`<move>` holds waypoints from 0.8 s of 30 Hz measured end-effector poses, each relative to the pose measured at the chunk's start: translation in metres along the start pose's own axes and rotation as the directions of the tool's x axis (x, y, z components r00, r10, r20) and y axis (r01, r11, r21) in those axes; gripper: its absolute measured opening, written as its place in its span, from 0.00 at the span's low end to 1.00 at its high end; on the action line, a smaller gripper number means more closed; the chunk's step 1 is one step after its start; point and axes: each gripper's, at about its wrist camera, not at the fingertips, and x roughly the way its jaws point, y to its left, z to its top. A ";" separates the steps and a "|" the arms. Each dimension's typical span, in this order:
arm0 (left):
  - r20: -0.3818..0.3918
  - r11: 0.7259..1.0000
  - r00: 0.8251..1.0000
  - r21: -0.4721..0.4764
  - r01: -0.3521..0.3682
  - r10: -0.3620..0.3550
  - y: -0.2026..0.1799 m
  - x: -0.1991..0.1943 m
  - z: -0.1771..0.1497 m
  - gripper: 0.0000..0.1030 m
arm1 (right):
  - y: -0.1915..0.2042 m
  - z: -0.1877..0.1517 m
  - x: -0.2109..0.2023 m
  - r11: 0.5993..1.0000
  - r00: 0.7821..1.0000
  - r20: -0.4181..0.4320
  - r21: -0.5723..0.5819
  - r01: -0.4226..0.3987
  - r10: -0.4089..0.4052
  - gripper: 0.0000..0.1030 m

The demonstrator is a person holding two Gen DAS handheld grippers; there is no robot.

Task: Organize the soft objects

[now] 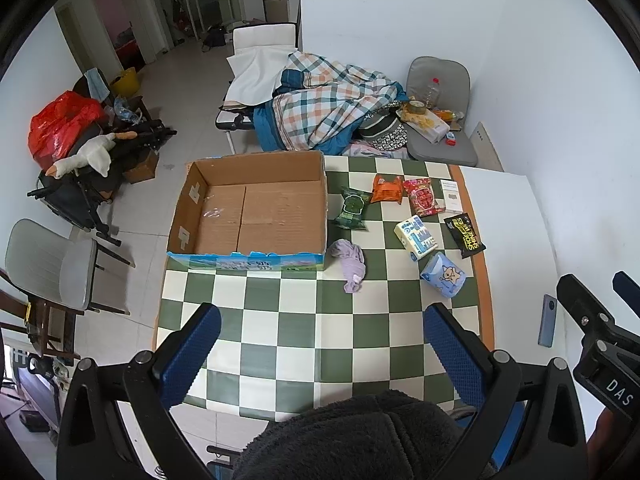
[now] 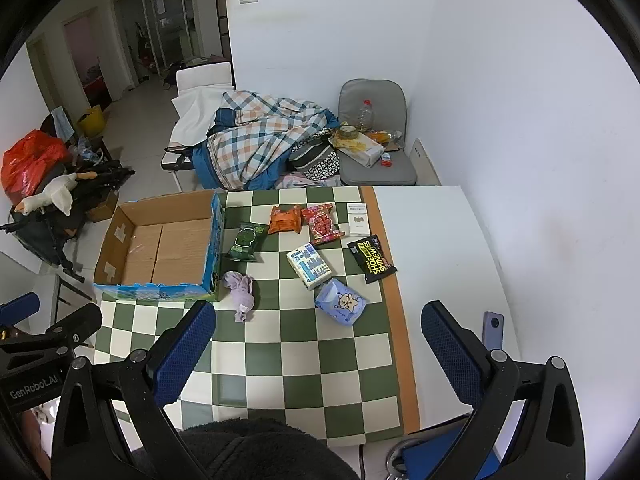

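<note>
Task not yet begun: the cardboard box [image 1: 256,216] stood empty; the lilac cloth [image 1: 351,264] and soft packets [image 2: 320,240] lay beside it on the tabletop [image 1: 300,340]. Left gripper [image 1: 320,352] and right gripper [image 2: 320,352] spread wide, holding nothing.

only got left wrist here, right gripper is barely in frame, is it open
Observer: Yes. The right gripper is open, with nothing between its fingers, only checkered cloth below.
Operator: anything close to its fingers
Observer: The phone lies flat on the white table, just beyond the right finger.
Operator: i only see the inside of the box wall by the packets, what's outside
Observer: That outer wall of the box is printed blue and green, and it faces the green packet.
</note>
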 end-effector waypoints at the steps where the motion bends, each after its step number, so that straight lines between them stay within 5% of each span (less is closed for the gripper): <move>1: 0.000 1.000 1.000 -0.002 -0.001 0.001 0.000 0.005 -0.002 1.00 | -0.001 0.000 0.000 1.000 1.000 -0.001 -0.001 -0.002 0.002 1.00; 24: 0.004 1.000 1.000 -0.012 0.022 -0.022 0.002 0.004 0.004 1.00 | 0.003 0.014 0.006 1.000 1.000 0.005 -0.012 0.005 -0.005 1.00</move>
